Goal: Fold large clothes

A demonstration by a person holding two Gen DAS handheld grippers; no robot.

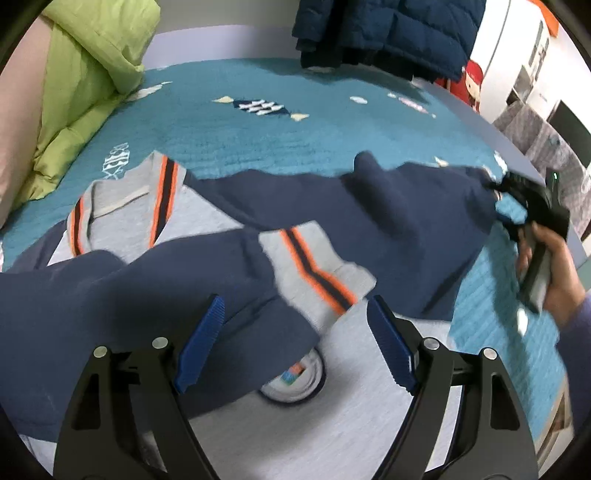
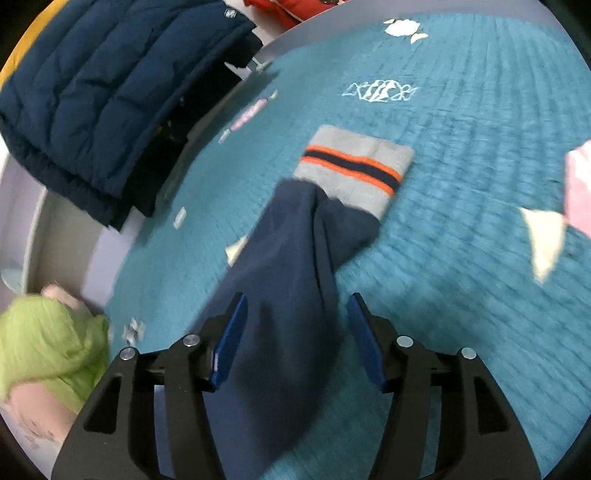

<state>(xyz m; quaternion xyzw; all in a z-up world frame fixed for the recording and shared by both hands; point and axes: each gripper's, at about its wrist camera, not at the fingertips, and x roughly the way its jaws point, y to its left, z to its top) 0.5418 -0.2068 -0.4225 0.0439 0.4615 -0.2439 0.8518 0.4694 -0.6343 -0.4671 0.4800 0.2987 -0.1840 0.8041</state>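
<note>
The left hand-held gripper (image 1: pixel 295 339) hangs over the body of the sweatshirt (image 1: pixel 314 417) with its blue pads spread wide and nothing between them; a navy sleeve (image 1: pixel 166 295) lies folded across the grey chest just under and ahead of the left pad. Beneath that sleeve a round printed badge (image 1: pixel 295 380) peeks out; its coloured marks are too small and half covered to read.

In the right wrist view the right hand-held gripper (image 2: pixel 293 332) straddles the other navy sleeve (image 2: pixel 284 277), with the cloth passing between the jaws. The pads stand part open and I cannot tell that they press on it, so I judge this a loose straddle, not a grip. That sleeve's long axis runs straight away from the gripper to its grey cuff (image 2: pixel 358 166), banded in orange and navy, which lies flat on the teal bed cover (image 2: pixel 461 258). So the right hand is the nearer one for this sleeve, and the likely fold carries it back toward the chest.

Farther off, the striped collar (image 1: pixel 125 206) points away from the left gripper. The cover carries stitched motifs and a line of pale lettering (image 2: pixel 380 91), blurred beyond reading. A green quilt (image 1: pixel 81 92) and a dark padded jacket (image 1: pixel 388 33) sit at the far edge.
</note>
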